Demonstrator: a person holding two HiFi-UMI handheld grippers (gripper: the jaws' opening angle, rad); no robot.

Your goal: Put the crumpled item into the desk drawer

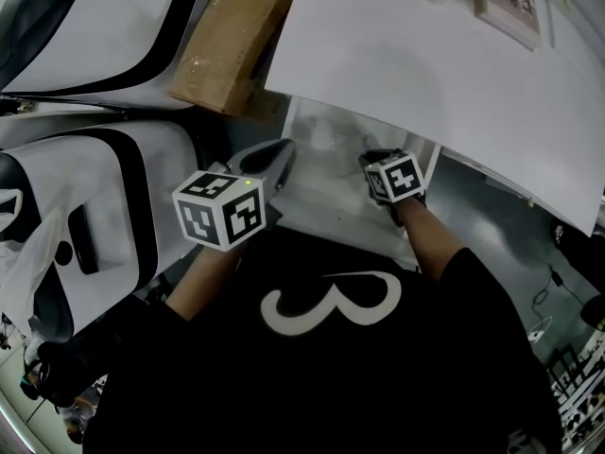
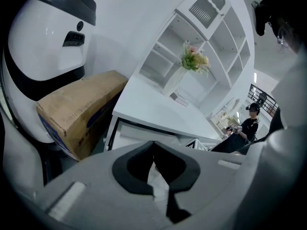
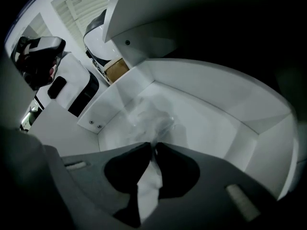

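The right gripper [image 3: 153, 145] reaches down into the open drawer [image 3: 230, 114]. Its jaws are almost together and nip the edge of the crumpled item [image 3: 148, 116], which lies on the drawer's white bottom. The left gripper [image 2: 153, 143] has its jaws together, in front of the desk. The box [image 2: 81, 109] has blue print, too blurry to read. The black shirt [image 1: 425, 386] has a white mark like a 3.
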